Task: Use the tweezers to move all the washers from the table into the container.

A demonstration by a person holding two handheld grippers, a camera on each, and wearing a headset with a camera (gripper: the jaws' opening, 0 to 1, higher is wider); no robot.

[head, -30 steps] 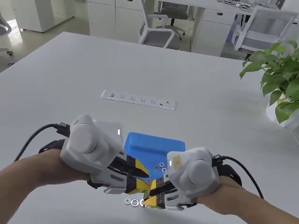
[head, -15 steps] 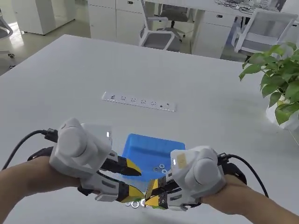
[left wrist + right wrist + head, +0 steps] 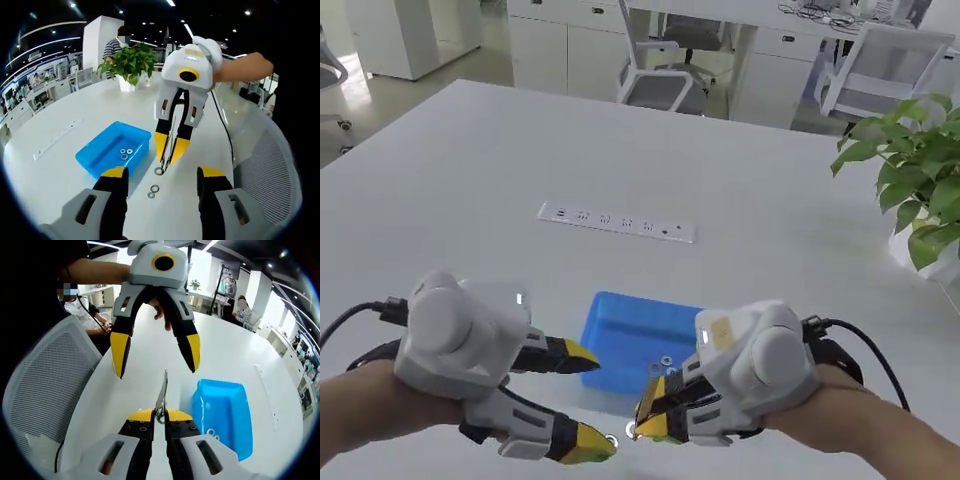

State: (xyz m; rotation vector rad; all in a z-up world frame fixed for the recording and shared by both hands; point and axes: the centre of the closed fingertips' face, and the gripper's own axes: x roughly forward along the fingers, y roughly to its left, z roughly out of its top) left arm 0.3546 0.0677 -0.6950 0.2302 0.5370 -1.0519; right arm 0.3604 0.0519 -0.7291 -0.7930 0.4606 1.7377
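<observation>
table point(image 3: 470, 150) white, office chairs point(image 3: 665, 85) beyond

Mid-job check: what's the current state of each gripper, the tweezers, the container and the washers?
left gripper: open, holding nothing.
right gripper: shut on the tweezers.
tweezers: held, tips down at one loose washer; whether they pinch it is unclear.
blue container: upright, holds three washers.
loose washers: three in all, lying flat beside the container, not yet moved.
</observation>
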